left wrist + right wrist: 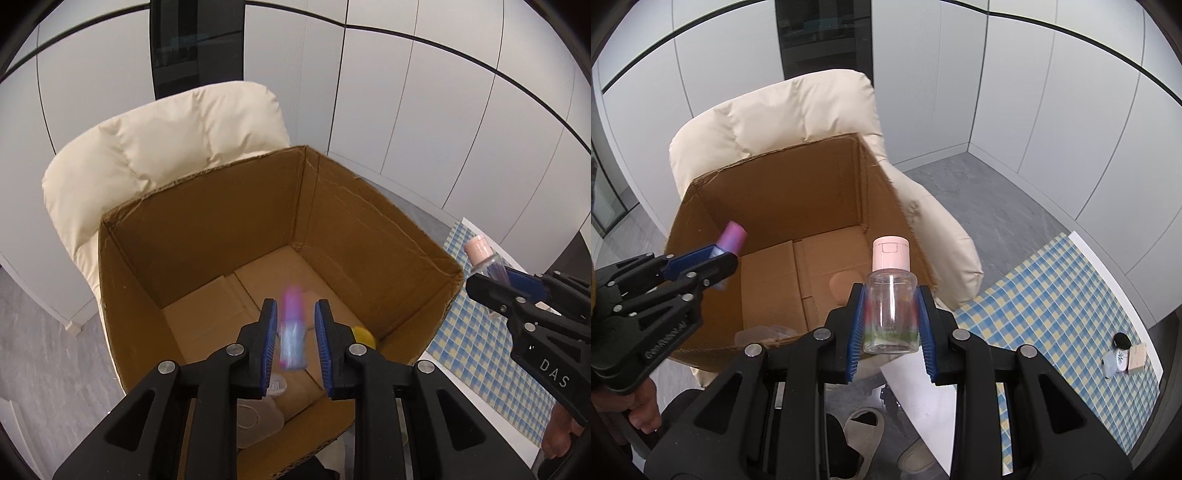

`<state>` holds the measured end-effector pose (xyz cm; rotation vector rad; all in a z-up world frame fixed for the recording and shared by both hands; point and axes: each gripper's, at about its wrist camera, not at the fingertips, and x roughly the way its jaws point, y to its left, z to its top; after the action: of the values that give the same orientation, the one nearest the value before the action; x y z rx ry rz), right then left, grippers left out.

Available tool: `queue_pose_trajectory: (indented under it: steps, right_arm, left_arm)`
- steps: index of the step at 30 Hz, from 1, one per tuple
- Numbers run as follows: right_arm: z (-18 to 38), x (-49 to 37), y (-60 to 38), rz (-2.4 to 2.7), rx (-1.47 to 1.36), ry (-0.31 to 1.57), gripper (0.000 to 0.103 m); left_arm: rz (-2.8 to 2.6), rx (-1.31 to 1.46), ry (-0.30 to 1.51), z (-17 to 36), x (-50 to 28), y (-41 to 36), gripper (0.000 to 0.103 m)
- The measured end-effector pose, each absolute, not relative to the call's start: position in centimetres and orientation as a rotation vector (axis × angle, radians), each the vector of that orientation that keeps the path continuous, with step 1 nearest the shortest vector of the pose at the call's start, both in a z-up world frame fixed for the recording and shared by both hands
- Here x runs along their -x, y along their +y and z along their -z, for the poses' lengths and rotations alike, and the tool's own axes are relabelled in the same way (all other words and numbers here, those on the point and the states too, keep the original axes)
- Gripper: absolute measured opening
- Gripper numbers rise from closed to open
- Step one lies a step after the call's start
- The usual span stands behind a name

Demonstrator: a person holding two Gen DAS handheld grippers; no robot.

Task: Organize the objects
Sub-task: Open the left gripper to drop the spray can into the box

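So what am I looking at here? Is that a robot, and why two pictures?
No robot: a person holds a clamp-like tool in each hand, each with a camera looking along its fingers. The left wrist view is from the left hand-held gripper, above a cardboard box on a cream chair. A blurred purple-capped bottle sits between its pads, seemingly loose. The right wrist view is from the right hand-held gripper, clamped on a clear bottle with a pink cap. A checked cloth beside the chair carries a few small items.
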<state>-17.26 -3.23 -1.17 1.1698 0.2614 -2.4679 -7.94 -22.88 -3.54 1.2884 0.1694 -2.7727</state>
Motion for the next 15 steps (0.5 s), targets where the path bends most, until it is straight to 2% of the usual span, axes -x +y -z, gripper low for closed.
queue_pose_trajectory:
  steps: [3, 8, 10, 11, 13, 15]
  right_arm:
    - [1.2, 17.1, -4.1, 2.454, -1.162, 0.272, 0.028]
    - [1.3, 16.9, -5.6, 2.436, -1.156, 0.29, 0.028]
    - [1.2, 16.8, -6.3, 2.428, -1.152, 0.292, 0.028]
    - [1.2, 16.8, -6.6, 2.424, -1.15, 0.294, 0.028]
    - [1.2, 16.8, -7.3, 2.418, -1.147, 0.302, 0.028]
    - [1.3, 16.8, -7.9, 2.414, -1.147, 0.308, 0.028]
  left_arm:
    - [2.764, -1.277, 0.17, 3.5, 7.7, -23.5, 0.028]
    - [2.758, -1.235, 0.223, 2.9, 6.8, -25.0, 0.048]
    - [2.751, -1.217, 0.237, 2.7, 6.5, -25.6, 0.065]
    - [2.748, -1.203, 0.246, 2.6, 6.3, -25.9, 0.07]
    - [2.743, -1.163, 0.261, 2.3, 5.8, -26.6, 0.093]
    - [2.719, -1.094, 0.244, 1.8, 5.2, -27.2, 0.103]
